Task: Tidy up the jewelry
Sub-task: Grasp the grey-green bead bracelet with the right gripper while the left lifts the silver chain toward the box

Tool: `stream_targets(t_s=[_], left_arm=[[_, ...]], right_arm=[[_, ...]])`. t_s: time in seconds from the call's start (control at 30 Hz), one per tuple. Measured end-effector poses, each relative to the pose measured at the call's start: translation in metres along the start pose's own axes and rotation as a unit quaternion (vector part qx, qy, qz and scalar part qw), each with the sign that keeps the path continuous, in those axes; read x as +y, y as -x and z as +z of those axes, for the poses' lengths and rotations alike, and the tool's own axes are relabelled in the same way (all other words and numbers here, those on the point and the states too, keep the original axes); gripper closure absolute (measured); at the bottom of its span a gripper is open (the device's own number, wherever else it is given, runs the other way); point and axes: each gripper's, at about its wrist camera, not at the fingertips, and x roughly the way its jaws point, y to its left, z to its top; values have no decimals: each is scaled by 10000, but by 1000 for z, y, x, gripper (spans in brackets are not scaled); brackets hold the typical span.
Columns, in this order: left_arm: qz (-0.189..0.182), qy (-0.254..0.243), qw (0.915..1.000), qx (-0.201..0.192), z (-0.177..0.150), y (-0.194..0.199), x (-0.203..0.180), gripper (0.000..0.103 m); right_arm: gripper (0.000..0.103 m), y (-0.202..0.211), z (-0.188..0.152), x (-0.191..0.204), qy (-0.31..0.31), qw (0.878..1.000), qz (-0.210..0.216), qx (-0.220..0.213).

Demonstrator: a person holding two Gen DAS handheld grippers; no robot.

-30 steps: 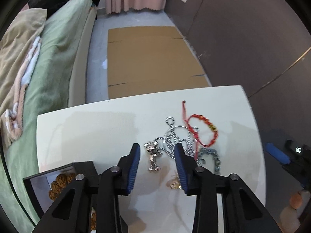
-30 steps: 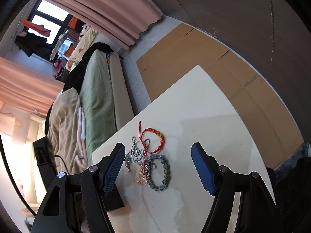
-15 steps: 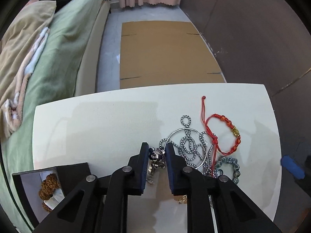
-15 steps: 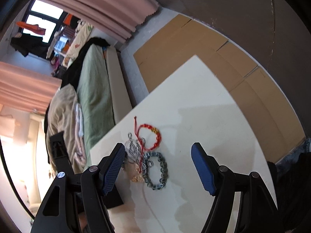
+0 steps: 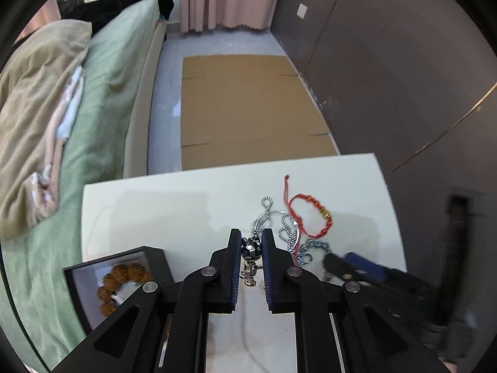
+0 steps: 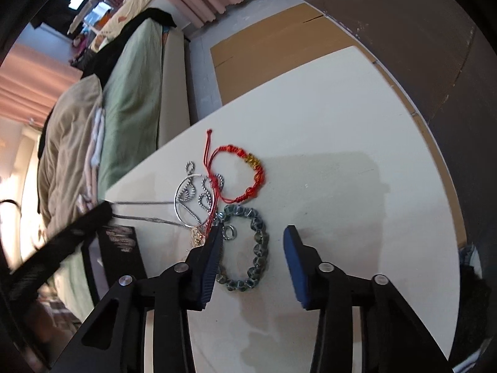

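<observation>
My left gripper (image 5: 251,242) is shut on a small silver bear pendant (image 5: 251,250) whose chain trails to a pile of silver chains and a ring (image 5: 281,227) on the white table (image 5: 174,205). A red cord bracelet (image 5: 310,214) lies beyond the pile. My right gripper (image 6: 253,236) is open just above a grey-blue bead bracelet (image 6: 256,248); the red bracelet (image 6: 245,174) and silver chains (image 6: 194,195) lie beyond it. The pendant's chain (image 6: 146,214) stretches taut leftward. A black box (image 5: 121,279) holds a brown bead bracelet (image 5: 119,283).
A bed (image 5: 77,99) with green cover and beige duvet stands left of the table. Flat cardboard (image 5: 248,105) lies on the floor beyond the table's far edge. A dark wall (image 5: 403,62) runs along the right. The black box (image 6: 121,248) sits at the table's left.
My left gripper closed on the silver bear pendant and has lifted it, pulling its chain taut. My right gripper has moved down and in over the grey-blue bead bracelet, staying open.
</observation>
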Motion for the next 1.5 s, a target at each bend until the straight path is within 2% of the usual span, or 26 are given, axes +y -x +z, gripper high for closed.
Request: stream_targets(t_s=[0.07, 0.2, 0.33, 0.4, 0.53, 0.7, 0.9, 1.2, 1.27, 1.3, 1.5], left_arm=[[-10, -41, 9999, -105, 1, 13, 0, 90], [-8, -42, 9995, -322, 2, 41, 2, 90], [-3, -19, 9987, -508, 3, 67, 10, 90], [20, -18, 9982, -593, 2, 79, 13, 90], [48, -31, 9972, -746, -1, 103, 18, 90], [60, -94, 9949, -1005, -3, 138, 20, 90], [96, -188, 9906, -1355, -6, 181, 21, 90], [210, -350, 9820, -1842, -10, 242, 16, 92], [243, -394, 9795, -1958, -10, 256, 15, 95], [254, -408, 9787, -1998, -11, 260, 14, 101], [318, -403, 9735, -2229, -14, 286, 16, 101]], right_arm=[[75, -5, -1, 3, 129, 9996, -232, 15], [81, -7, -6, 16, 555, 9962, -669, -103], [91, -9, -10, 27, 934, 9883, -1185, -218], [92, -7, -10, 26, 970, 9879, -1187, -239], [93, 2, -8, 14, 692, 9939, -825, -222], [93, 34, -12, 9, 507, 9977, -22, -442], [93, 65, -18, 14, 480, 9925, 803, -789], [93, 80, -25, 30, 636, 9851, 1238, -1015], [93, 82, -25, 35, 693, 9830, 1311, -1080], [93, 85, -27, 37, 734, 9819, 1339, -1122], [93, 95, -32, 43, 886, 9764, 1549, -1217]])
